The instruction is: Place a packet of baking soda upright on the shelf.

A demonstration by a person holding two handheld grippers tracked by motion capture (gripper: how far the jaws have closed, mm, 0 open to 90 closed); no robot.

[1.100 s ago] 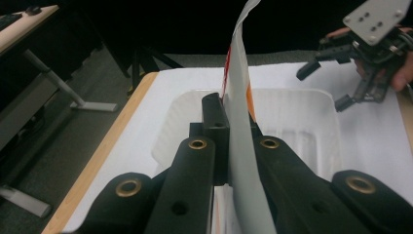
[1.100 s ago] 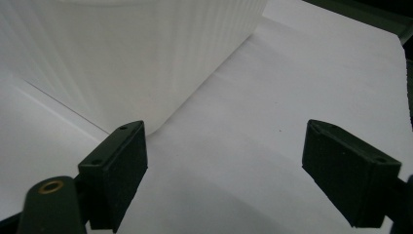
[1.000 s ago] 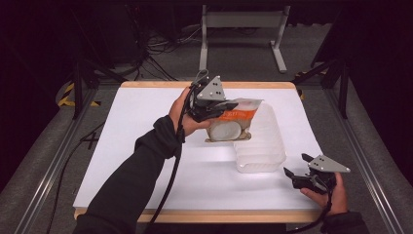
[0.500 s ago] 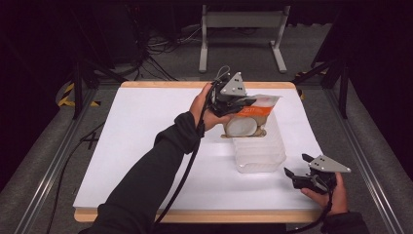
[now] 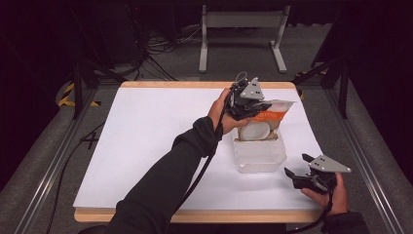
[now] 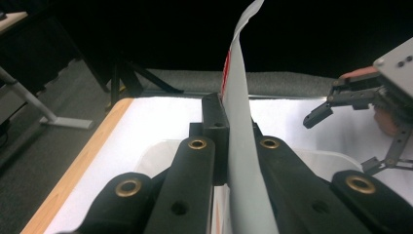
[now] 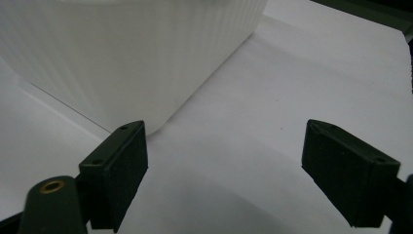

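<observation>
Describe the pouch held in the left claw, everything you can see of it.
The pouch is a flat, flexible packet, orange and white across its upper part with a clear window showing something round and pale inside. The left claw is shut on its upper edge; in the left gripper view that edge rises thin and pale between the jaws. It hangs at the far end of the clear plastic tub, its lower end at the tub's rim; whether it rests inside is unclear.

— What can't you make out on the orange-and-white plastic pouch (image 5: 265, 121)?

— Its print is too small to read, and the left gripper (image 5: 253, 108) covers its upper left corner.

— And the ribbed translucent plastic tub (image 7: 122, 53)?

— In the right gripper view the top and left edges cut it off; its rim is out of frame.
</observation>
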